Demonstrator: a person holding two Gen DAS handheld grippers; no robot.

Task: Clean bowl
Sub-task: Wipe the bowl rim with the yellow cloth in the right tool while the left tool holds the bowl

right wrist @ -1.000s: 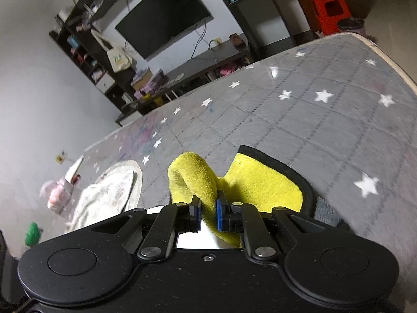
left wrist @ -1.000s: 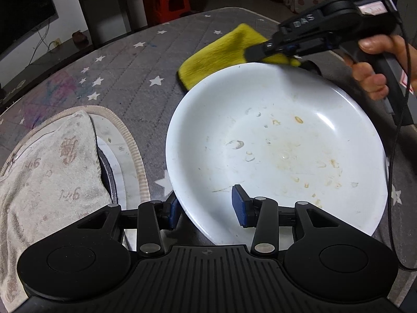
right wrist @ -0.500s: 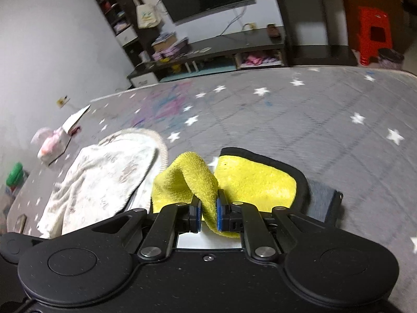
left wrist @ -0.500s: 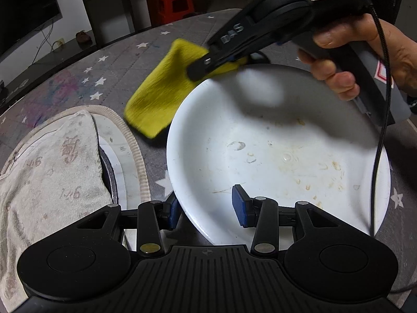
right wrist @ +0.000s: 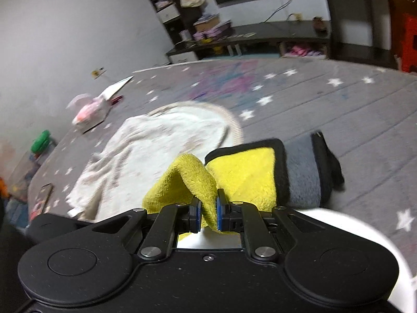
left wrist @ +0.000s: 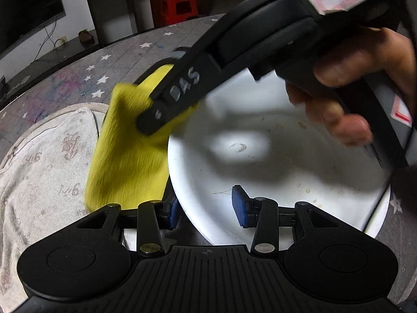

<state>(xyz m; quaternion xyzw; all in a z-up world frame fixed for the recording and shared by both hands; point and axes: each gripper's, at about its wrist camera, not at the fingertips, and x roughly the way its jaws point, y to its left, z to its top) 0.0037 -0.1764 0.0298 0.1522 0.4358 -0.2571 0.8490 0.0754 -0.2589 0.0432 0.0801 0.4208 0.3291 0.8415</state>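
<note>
We pin white bowl (left wrist: 273, 161) near rim in left gripper (left wrist: 206, 210) jaws; right gripper (right wrist: 206, 217) jaws clenched on yellow cloth (right wrist: 187, 182), hanging left of bowl

bowl (left wrist: 286, 161) on mattress (left wrist: 78, 83) | towel (left wrist: 44, 161) left of it | cloth (left wrist: 127, 154) between

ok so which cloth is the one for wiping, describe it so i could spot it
Start at the white bowl on the grey starred cover. Over the bowl's left rim hangs the yellow cloth, pinched in the right hand-held gripper. Its bright yellow pile sets it apart from the pale, stained towel lying flat beside it.
</note>
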